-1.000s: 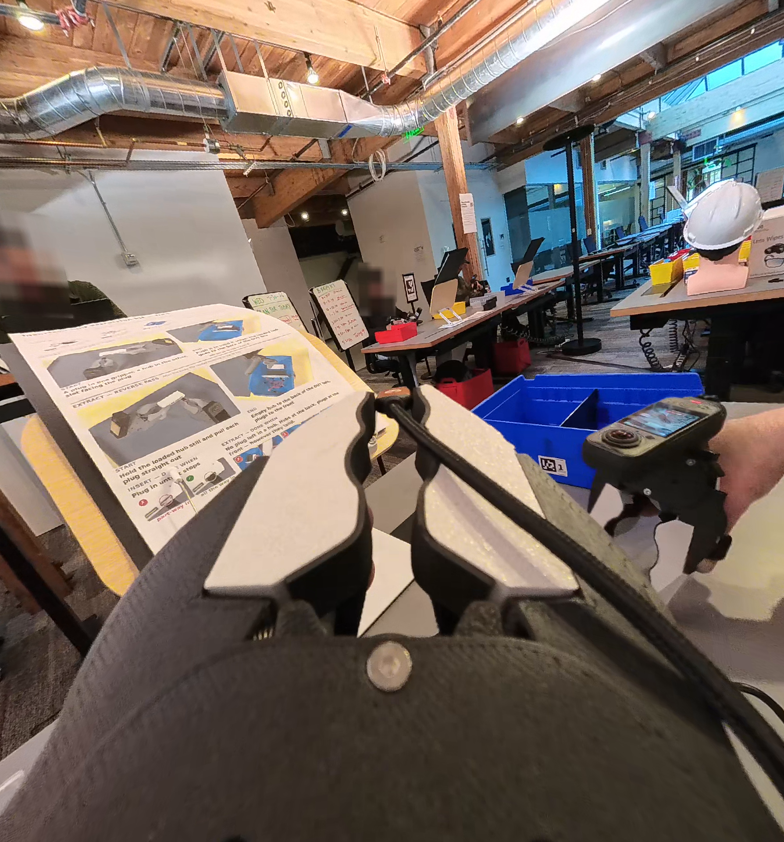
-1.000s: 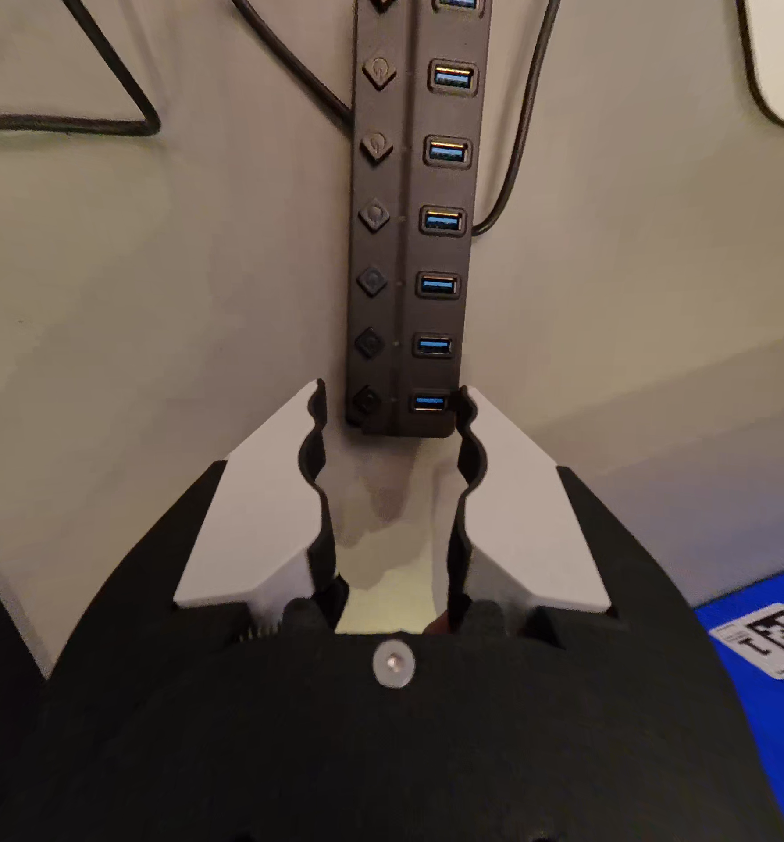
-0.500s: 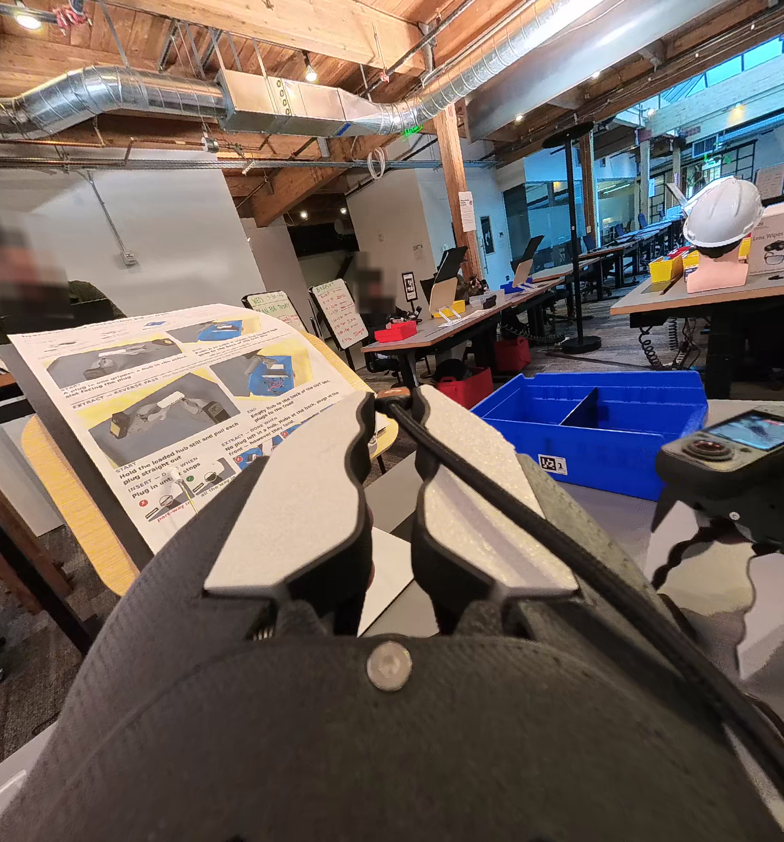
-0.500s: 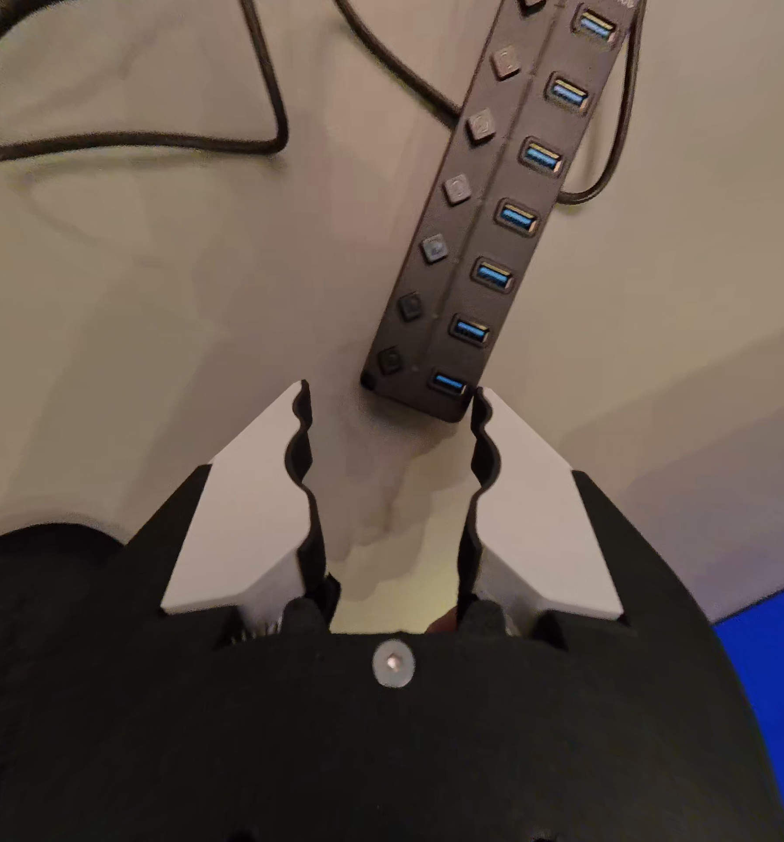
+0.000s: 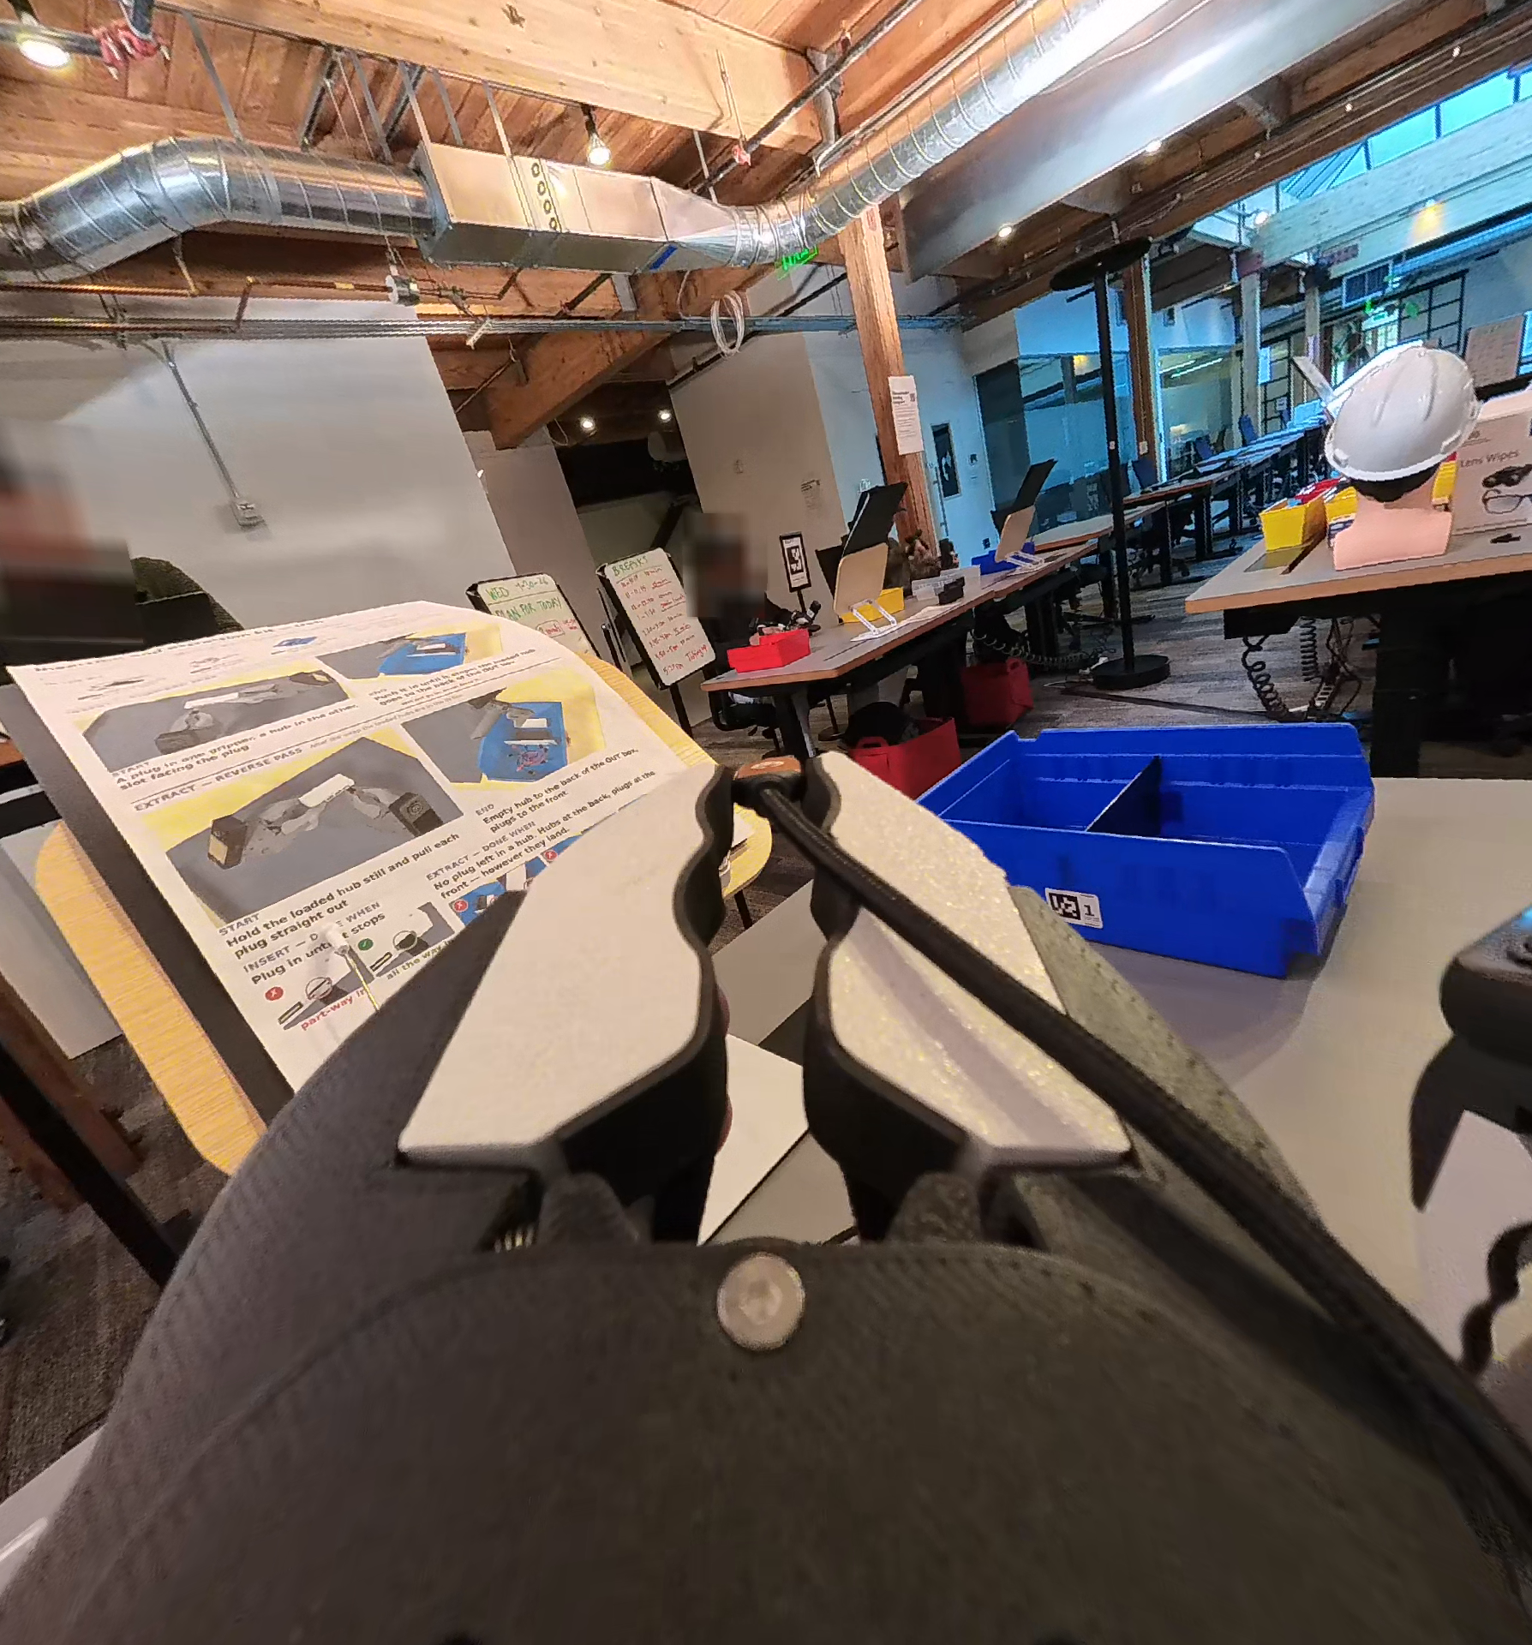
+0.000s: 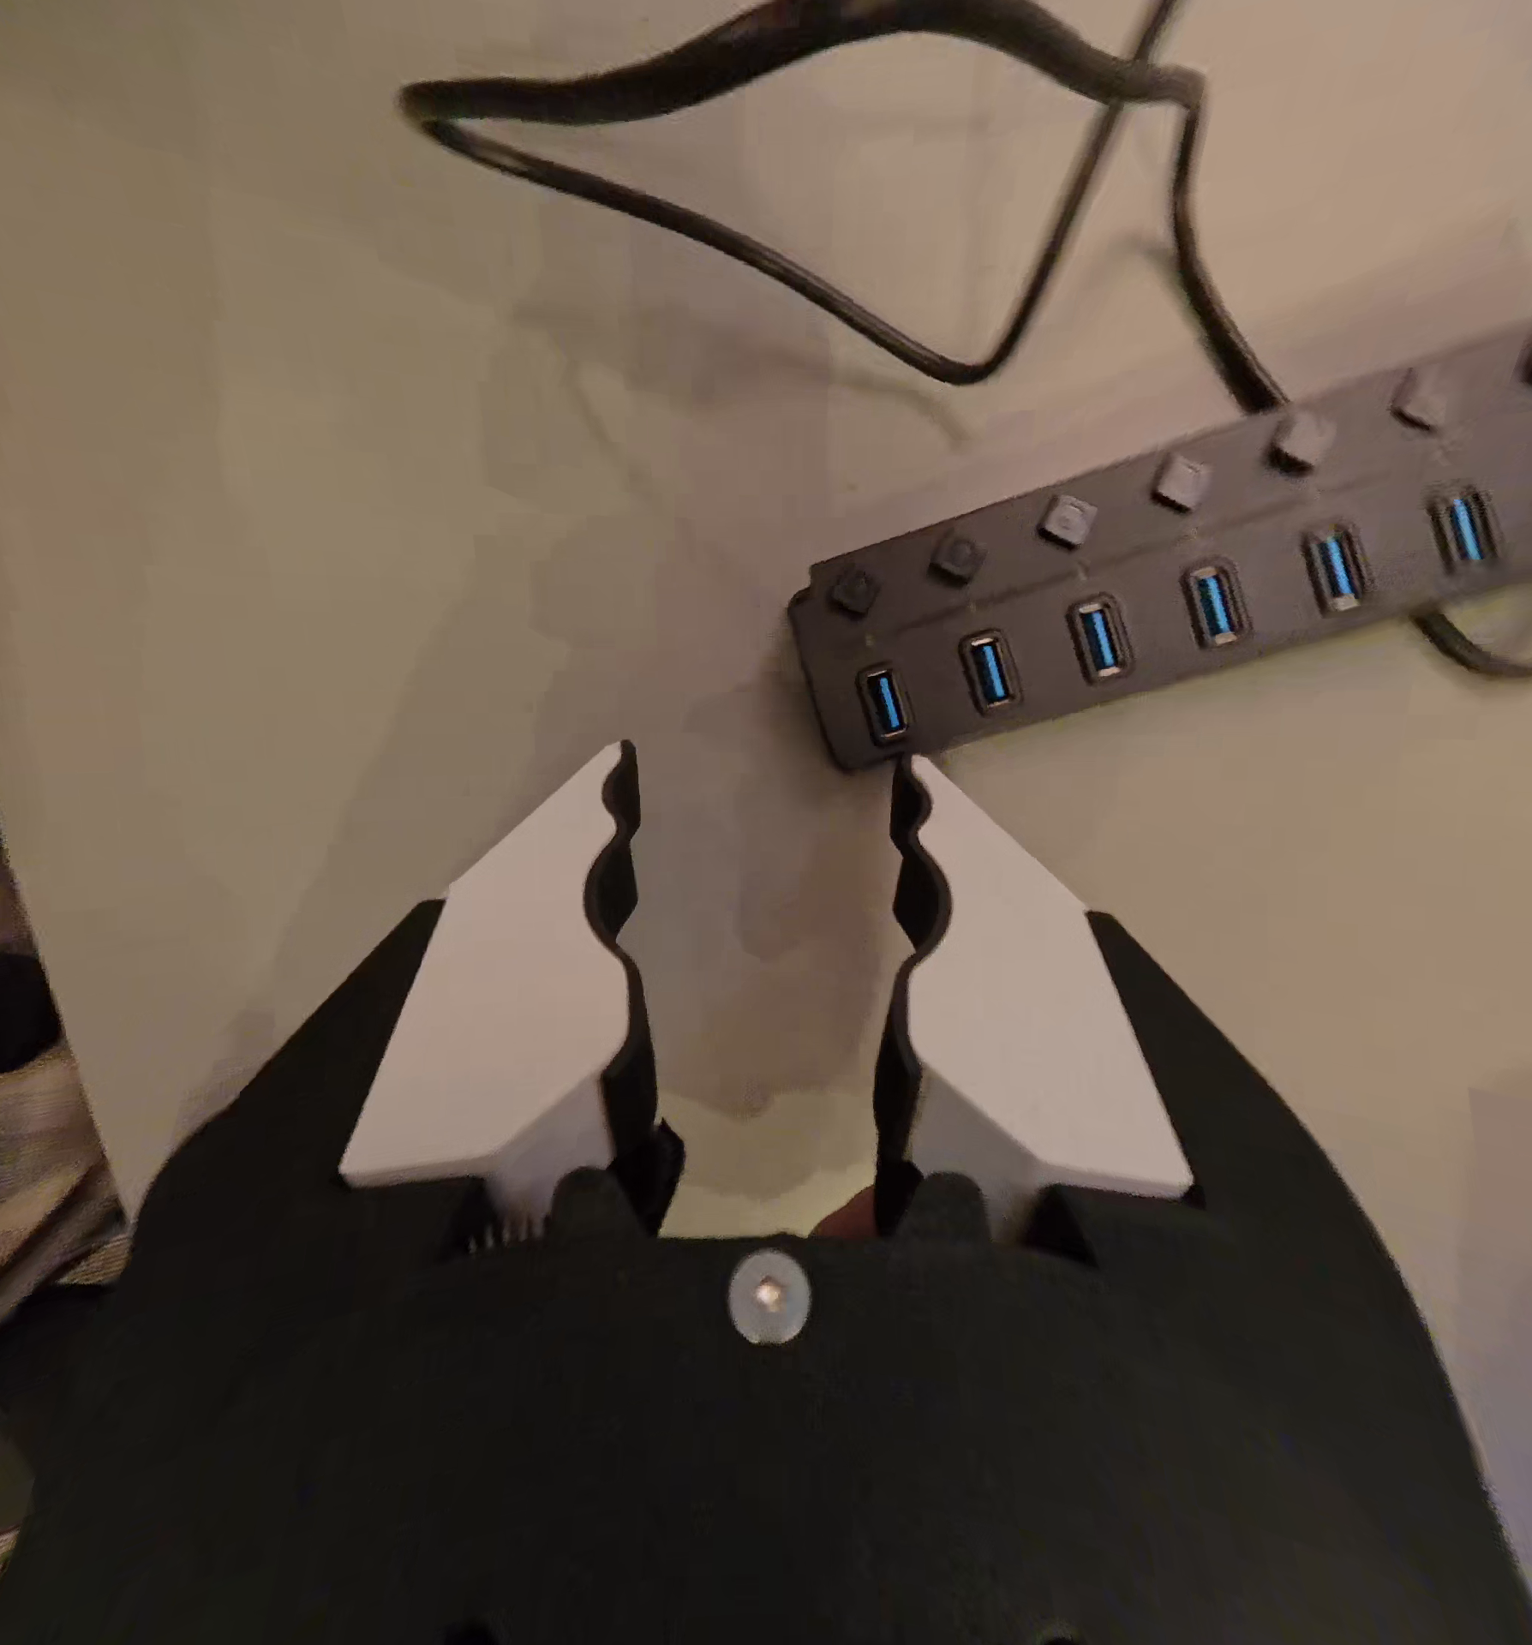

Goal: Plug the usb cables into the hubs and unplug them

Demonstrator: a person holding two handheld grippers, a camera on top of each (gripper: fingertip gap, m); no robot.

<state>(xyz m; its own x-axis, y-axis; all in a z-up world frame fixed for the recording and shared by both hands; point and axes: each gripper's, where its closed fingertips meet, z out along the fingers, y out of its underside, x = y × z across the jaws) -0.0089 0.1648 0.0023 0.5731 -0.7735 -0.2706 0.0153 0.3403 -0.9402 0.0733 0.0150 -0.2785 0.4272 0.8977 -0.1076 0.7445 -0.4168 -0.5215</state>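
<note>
Hub has swung to 2 o'clock of your spread right tongs; left tongs still pinch cable; re-square first.

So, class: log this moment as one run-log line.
left claw: shut on cable | right claw: open, empty | hub: on table, visible ports empty

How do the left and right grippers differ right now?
The left gripper is shut on a black cable; the right gripper is open and empty. The left points out over the room, the right down at the hub. Both have grey fingers with wavy black pads.
</note>
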